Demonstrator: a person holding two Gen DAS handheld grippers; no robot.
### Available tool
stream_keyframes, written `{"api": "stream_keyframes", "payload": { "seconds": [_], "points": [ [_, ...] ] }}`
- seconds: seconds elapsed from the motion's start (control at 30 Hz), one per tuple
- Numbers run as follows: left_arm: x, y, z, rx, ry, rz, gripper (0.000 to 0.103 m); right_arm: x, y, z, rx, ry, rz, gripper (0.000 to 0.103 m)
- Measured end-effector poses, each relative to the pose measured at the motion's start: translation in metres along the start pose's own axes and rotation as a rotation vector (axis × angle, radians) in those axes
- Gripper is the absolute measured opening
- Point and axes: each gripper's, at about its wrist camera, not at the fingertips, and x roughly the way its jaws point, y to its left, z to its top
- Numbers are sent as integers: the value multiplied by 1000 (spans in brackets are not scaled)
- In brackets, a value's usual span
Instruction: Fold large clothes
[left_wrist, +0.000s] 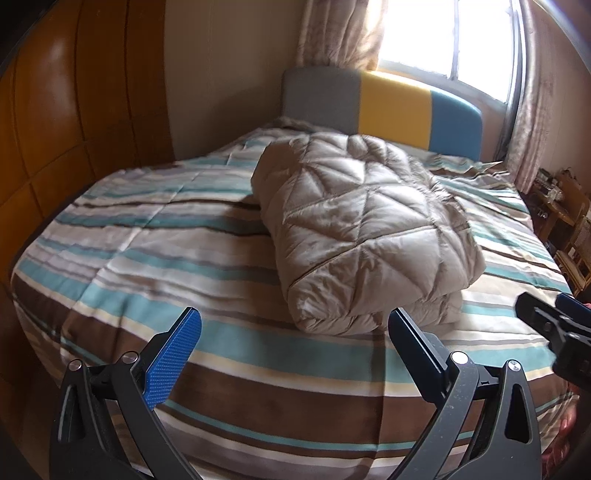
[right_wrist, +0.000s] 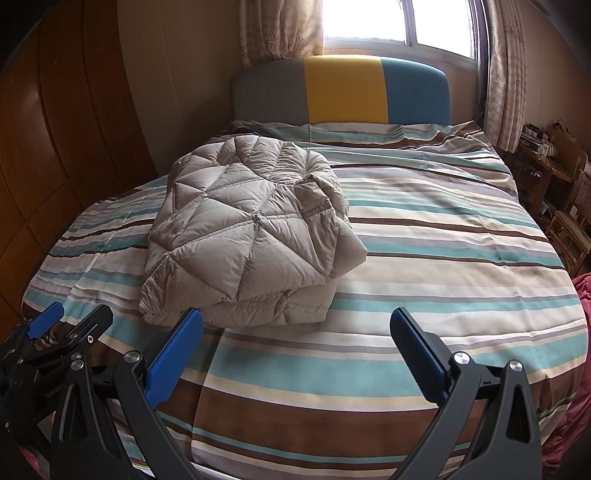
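Holding both tools wide apart — gripping nothing.
We see the folded jacket lying on the striped bed, left tool and right tool just before it.

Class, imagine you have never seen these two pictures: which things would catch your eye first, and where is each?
First the beige quilted puffer jacket, folded into a thick bundle on the striped bedspread, toward the bed's left side. Next the grey, yellow and blue headboard under the bright window. Nearest the camera, both claws, left and right, gape open above the bed's foot, holding nothing.
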Motion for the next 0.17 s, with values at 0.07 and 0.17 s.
{"api": "stream_keyframes", "payload": {
  "seconds": [0.07, 0.17],
  "points": [
    [7, 3, 0, -19, 40, 0, 100, 2, -1, -1, 6, 4, 0, 101],
    [14, 9, -2, -37, 68, 32, 100, 8, -6, -2, 22, 20, -3, 101]
  ]
}}
